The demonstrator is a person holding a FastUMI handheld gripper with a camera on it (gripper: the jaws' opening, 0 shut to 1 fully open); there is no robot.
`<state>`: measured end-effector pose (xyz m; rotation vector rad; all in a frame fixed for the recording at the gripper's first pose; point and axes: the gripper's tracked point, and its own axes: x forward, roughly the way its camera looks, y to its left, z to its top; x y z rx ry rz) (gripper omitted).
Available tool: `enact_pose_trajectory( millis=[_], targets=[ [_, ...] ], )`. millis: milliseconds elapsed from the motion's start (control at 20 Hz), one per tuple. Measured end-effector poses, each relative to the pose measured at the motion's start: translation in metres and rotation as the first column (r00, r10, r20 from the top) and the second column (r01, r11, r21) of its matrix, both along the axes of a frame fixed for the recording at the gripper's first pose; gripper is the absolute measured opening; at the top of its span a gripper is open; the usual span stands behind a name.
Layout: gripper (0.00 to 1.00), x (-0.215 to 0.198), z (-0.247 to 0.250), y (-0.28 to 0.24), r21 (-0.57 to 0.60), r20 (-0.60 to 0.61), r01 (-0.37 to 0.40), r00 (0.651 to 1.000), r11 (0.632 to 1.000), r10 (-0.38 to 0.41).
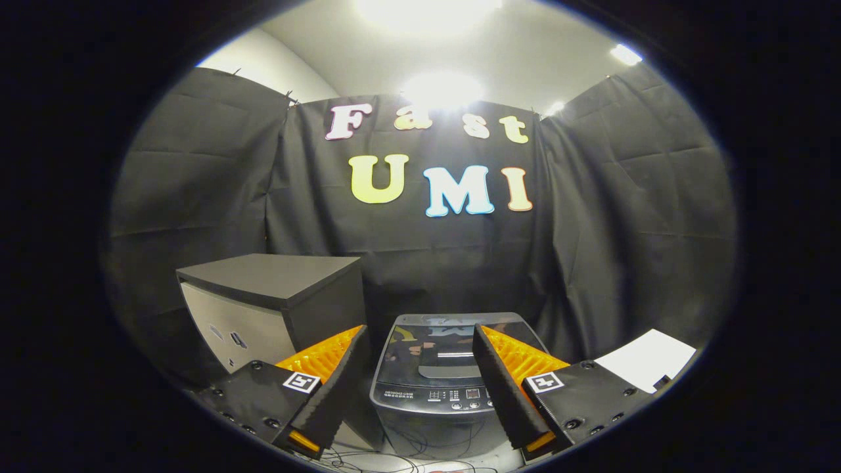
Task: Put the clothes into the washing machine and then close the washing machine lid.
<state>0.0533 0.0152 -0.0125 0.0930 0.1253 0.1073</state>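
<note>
Gripper view: one washing machine [453, 374] stands ahead, seen between the fingers, its lid [460, 345] down flat; the gripper [417, 387] hangs with fingers spread wide, holding nothing; one dark cabinet [276, 302] just left of the machine; one white sheet [647, 360] well right of it; cables [407, 460] trail at its foot.
</note>
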Motion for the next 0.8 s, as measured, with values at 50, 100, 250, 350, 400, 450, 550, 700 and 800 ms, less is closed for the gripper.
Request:
enact_pose_trajectory(
  millis=[50,100,250,350,400,450,550,700,800],
  targets=[
    [0.98,-0.007,0.005,-0.005,0.008,0.009,0.011,1.000,1.000,-0.011],
    [0.98,-0.011,0.010,-0.007,0.009,0.023,0.015,1.000,1.000,-0.015],
    [0.98,-0.020,0.019,-0.008,-0.024,0.046,0.006,0.999,1.000,-0.005],
    [0.98,-0.022,0.027,-0.011,-0.033,0.064,0.009,0.998,0.999,-0.007],
    [0.98,-0.022,0.028,-0.009,-0.029,0.067,0.006,0.998,1.000,-0.004],
    [0.98,-0.021,0.028,-0.005,-0.028,0.068,0.001,0.998,1.000,0.001],
    [0.98,-0.019,0.028,0.001,-0.033,0.068,-0.006,0.998,0.999,0.008],
    [0.98,-0.015,0.031,0.010,-0.042,0.073,-0.018,0.997,0.999,0.021],
    [0.98,-0.012,0.033,0.014,-0.038,0.075,-0.021,0.997,0.999,0.024]
  ],
)
